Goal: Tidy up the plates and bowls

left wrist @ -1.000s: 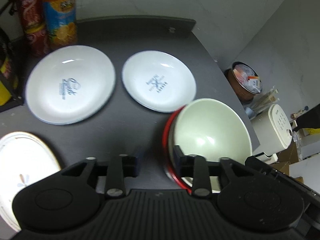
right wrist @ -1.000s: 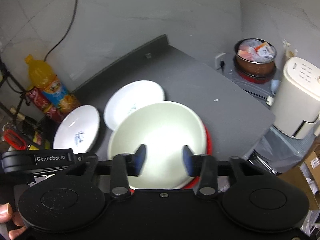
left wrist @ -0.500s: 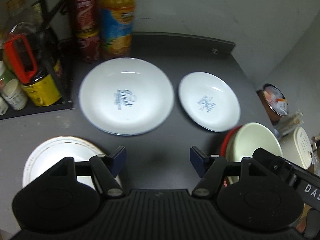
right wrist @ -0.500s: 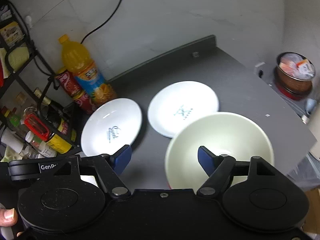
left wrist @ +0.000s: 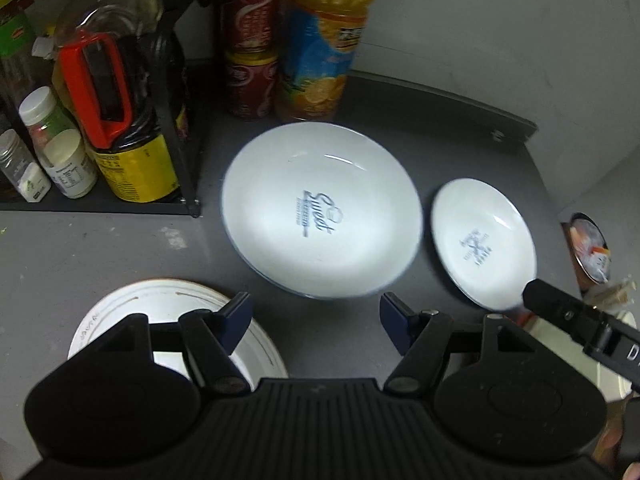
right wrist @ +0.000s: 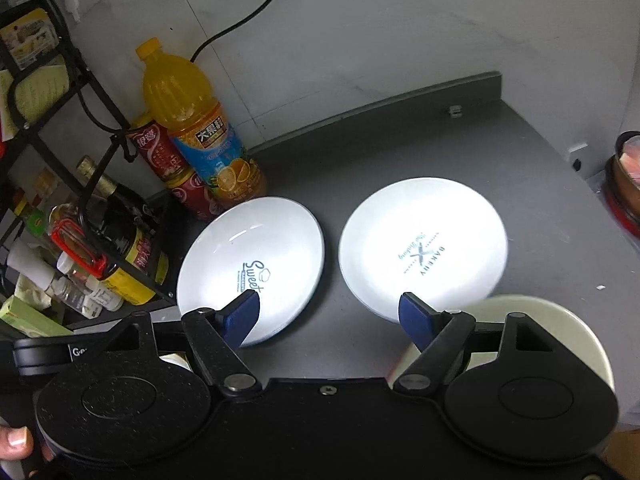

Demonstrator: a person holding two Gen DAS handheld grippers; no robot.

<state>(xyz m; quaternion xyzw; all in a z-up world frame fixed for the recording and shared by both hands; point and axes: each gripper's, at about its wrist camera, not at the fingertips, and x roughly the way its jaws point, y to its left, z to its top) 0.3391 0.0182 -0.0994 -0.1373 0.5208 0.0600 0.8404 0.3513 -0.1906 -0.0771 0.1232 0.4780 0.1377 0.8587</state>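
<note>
On the dark counter (right wrist: pixel 520 168), we hold both tools above the dishes, with the next pick-up yet to be made. The big white plate (left wrist: pixel 320 212) lies flat by the juice bottle (left wrist: pixel 320 40); the smaller white plate (left wrist: pixel 484 240) sits just beside it, apart from it by a thin strip of counter. A pale bowl (right wrist: pixel 560 320) rests at the near right edge, and a gold-trimmed plate (left wrist: pixel 160 300) lies at the near left. Our left gripper (left wrist: pixel 314 318) stands wide apart with nothing between its jaws, and our right gripper (right wrist: pixel 330 316) is likewise spread and empty. We judge the wise course is to take the smaller plate by its rim, lift it level and lower it centred onto the bigger one, since glazed china slips easily.
</note>
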